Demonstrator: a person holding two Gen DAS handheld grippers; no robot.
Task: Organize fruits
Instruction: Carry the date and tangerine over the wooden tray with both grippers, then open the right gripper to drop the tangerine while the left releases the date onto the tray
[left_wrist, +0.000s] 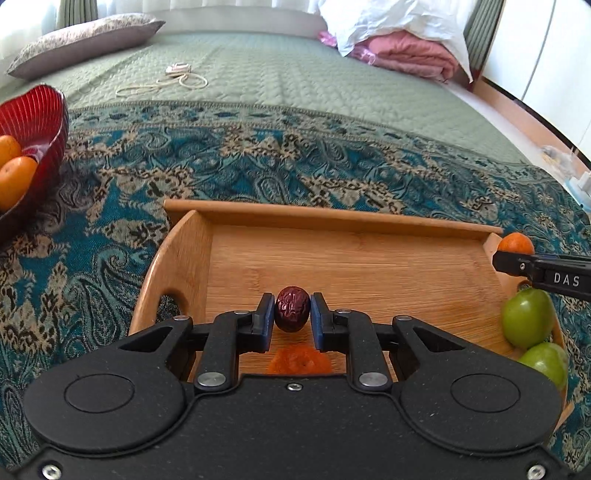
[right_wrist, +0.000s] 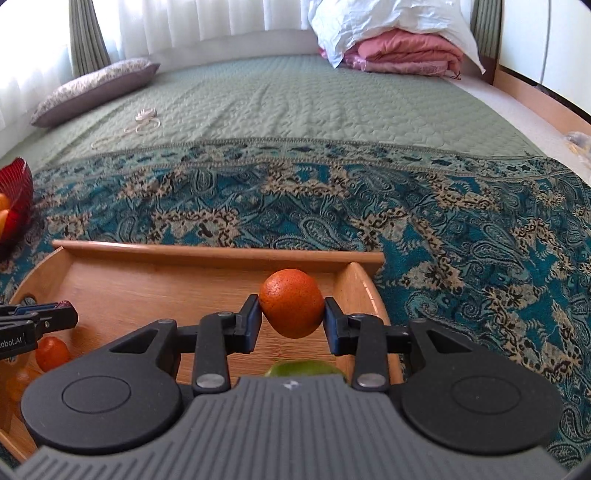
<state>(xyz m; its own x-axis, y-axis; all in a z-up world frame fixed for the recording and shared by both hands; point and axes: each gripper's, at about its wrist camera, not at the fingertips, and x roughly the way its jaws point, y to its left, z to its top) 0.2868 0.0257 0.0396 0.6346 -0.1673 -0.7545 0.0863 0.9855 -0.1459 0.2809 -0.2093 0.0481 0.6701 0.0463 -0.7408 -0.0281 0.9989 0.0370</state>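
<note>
My left gripper (left_wrist: 292, 314) is shut on a dark red jujube (left_wrist: 291, 308) and holds it above the wooden tray (left_wrist: 332, 218). An orange fruit (left_wrist: 299, 362) lies in the tray just under it. My right gripper (right_wrist: 292, 317) is shut on an orange (right_wrist: 291, 302) over the tray's right end (right_wrist: 218, 254); it also shows in the left wrist view (left_wrist: 515, 243). Two green fruits (left_wrist: 526, 317) lie at the tray's right end. A red glass bowl (left_wrist: 33, 122) with oranges (left_wrist: 16, 177) stands at the far left.
The tray sits on a teal patterned cloth (left_wrist: 332, 162) over a green quilted bed (left_wrist: 258, 74). A white cable (left_wrist: 166, 81), a pillow (left_wrist: 85, 44) and folded pink bedding (left_wrist: 406, 51) lie farther back. Small orange fruits (right_wrist: 51, 352) lie in the tray's left part.
</note>
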